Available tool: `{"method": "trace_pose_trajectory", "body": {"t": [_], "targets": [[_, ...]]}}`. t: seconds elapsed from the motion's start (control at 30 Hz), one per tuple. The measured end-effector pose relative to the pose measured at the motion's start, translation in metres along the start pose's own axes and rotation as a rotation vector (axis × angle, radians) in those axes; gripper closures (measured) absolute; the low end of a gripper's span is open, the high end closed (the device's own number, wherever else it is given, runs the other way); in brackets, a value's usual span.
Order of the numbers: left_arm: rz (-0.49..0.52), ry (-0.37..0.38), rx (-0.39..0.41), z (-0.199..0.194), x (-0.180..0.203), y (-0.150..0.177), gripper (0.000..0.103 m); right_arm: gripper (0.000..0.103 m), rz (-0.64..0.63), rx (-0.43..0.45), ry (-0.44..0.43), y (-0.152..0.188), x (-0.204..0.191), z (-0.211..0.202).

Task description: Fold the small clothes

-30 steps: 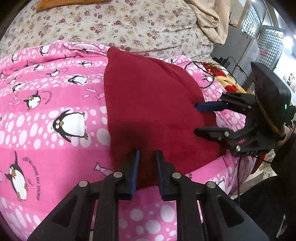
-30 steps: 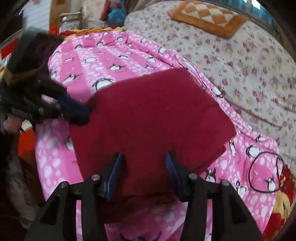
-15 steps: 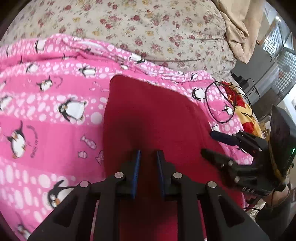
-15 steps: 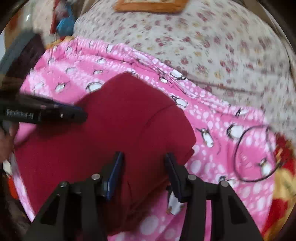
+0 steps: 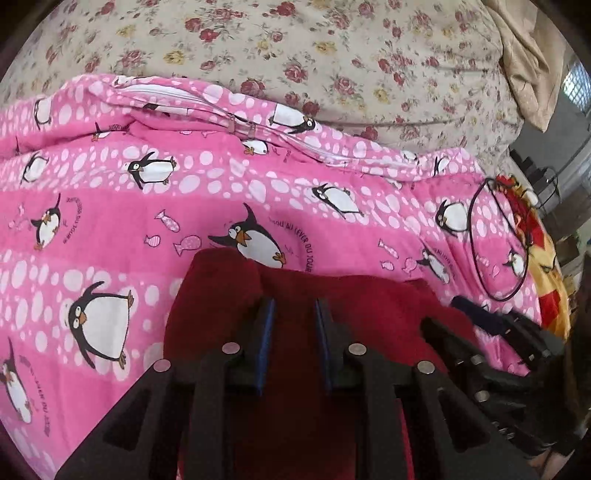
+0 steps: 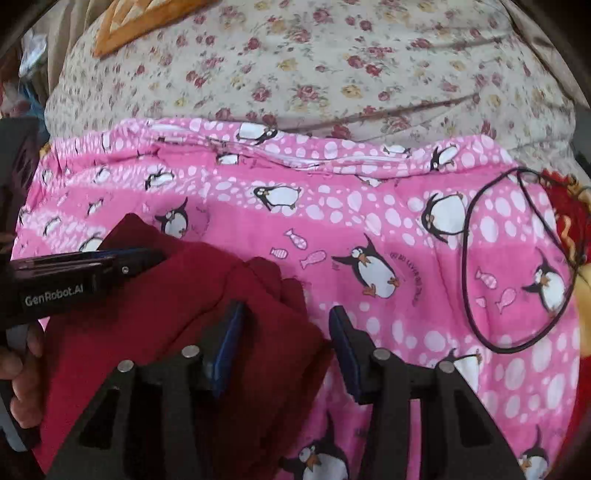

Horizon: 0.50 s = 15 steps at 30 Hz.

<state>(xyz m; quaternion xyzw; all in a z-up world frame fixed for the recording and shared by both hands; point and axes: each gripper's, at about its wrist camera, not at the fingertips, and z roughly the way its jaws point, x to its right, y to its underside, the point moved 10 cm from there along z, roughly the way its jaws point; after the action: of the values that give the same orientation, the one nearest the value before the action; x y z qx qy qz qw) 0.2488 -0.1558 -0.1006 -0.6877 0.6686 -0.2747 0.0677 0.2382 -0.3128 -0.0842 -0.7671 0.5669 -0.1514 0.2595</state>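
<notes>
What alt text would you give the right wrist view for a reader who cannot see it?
The right gripper, its jaws opening, straddles the bunched edge of a dark red garment on a pink penguin-print blanket. The left gripper, shut, reaches in from the left over the garment. A black cord loop lies on the blanket to the right, with a floral bedspread beyond.

Ahead of me spreads the pink penguin quilt (image 5: 184,206), my landmark for everything else. Beyond its far edge lies a cream sheet with small roses (image 5: 295,55). Past the quilt's far left corner, on that sheet, sits an orange checked cushion (image 6: 140,18) (only a corner of it shows). On the quilt's right side I see a thin black cable loop (image 6: 517,258). Just off the quilt's right edge is a red and yellow cloth (image 5: 543,266), and beyond its far right corner a beige fabric (image 5: 528,62) hangs crumpled.
</notes>
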Motion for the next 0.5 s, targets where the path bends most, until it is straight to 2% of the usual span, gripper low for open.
{"method": "trace_pose_trajectory", "body": {"t": [0.13,0.2,0.27,0.33,0.4,0.47,0.5], "targets": [[0.014,0.014,0.031,-0.025,0.002,-0.003,0.102,0.051,0.057,0.083,-0.013,-0.009,0.011,-0.024],[0.036,0.006,0.07,-0.046,-0.004,-0.001,0.087,0.05,0.083,0.167,-0.017,-0.015,0.018,-0.046],[0.059,0.007,0.095,-0.064,-0.009,0.005,0.08,0.049,0.096,0.227,-0.023,-0.015,0.022,-0.067],[0.08,0.028,0.099,-0.077,-0.017,0.018,0.08,0.042,0.126,0.254,-0.07,-0.011,0.022,-0.084],[0.092,0.065,0.088,-0.083,-0.023,0.034,0.079,0.018,0.17,0.277,-0.151,-0.004,0.018,-0.102],[0.096,0.085,0.088,-0.086,-0.032,0.051,0.078,0.008,0.203,0.285,-0.237,0.009,0.01,-0.113],[0.103,0.106,0.087,-0.085,-0.035,0.059,0.075,0.008,0.197,0.272,-0.27,0.014,0.004,-0.113]]}}
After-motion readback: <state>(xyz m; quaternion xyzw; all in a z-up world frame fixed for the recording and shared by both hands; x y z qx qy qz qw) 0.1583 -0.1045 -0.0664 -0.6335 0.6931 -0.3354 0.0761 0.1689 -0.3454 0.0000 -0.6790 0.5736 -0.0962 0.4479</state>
